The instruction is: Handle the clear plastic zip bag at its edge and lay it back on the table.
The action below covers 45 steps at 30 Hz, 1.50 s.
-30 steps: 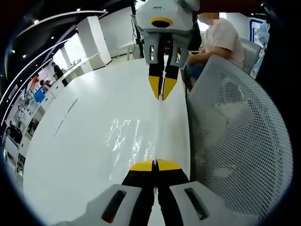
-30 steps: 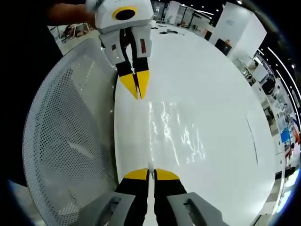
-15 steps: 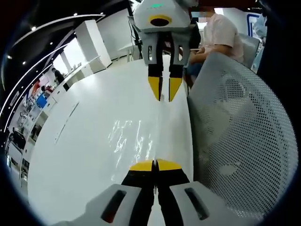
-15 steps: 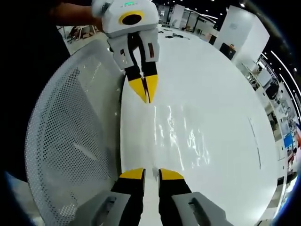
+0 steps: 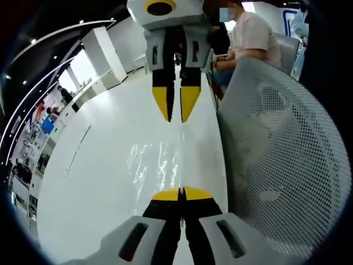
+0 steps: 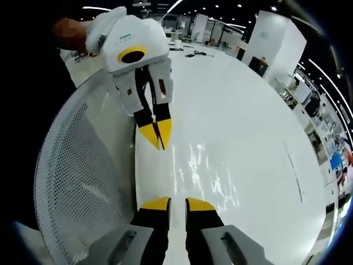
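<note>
1. Clear zip bag lies flat on the white bench, near its edge beside a mesh chair.
2. Left claw: tips pressed together, pinching the bag's edge.
3. Right claw: tips parted, gripping nothing.
4. Left gripper view alone shows a seated person.

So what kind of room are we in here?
Probably a large open-plan office or lab hall: a long white table, a grey mesh office chair pulled up beside it, white pillars, and ceiling light strips above rows of distant desks.
</note>
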Tool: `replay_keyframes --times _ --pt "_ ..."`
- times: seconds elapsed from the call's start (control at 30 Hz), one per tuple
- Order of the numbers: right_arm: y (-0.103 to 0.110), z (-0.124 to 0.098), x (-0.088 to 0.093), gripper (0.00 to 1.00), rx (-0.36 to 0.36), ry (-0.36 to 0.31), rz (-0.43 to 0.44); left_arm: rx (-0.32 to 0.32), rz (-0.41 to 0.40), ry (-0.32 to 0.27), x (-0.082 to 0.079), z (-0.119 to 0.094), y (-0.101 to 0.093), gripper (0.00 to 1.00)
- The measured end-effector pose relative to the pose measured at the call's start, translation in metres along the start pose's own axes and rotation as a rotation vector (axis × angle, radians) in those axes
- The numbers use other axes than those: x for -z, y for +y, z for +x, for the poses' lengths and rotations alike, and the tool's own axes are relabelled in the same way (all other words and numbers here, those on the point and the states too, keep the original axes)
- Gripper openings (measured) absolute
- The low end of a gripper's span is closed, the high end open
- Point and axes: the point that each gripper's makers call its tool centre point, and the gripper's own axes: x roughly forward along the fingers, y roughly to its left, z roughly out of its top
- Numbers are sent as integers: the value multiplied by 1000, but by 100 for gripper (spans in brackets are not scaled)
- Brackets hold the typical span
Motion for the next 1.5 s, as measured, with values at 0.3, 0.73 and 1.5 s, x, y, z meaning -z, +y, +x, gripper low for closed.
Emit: replay_keyframes --times 0.3,0.73,1.5 --pt "4 11 -3 6 -22 3 18 -15 9 -12 1 0 2 0" --pt "18 27 -4 5 -68 8 75 -35 -17 -84 -5 -2 2 0" --pt "18 34 3 0 -47 85 116 -63 -87 -142 -3 -13 12 12"
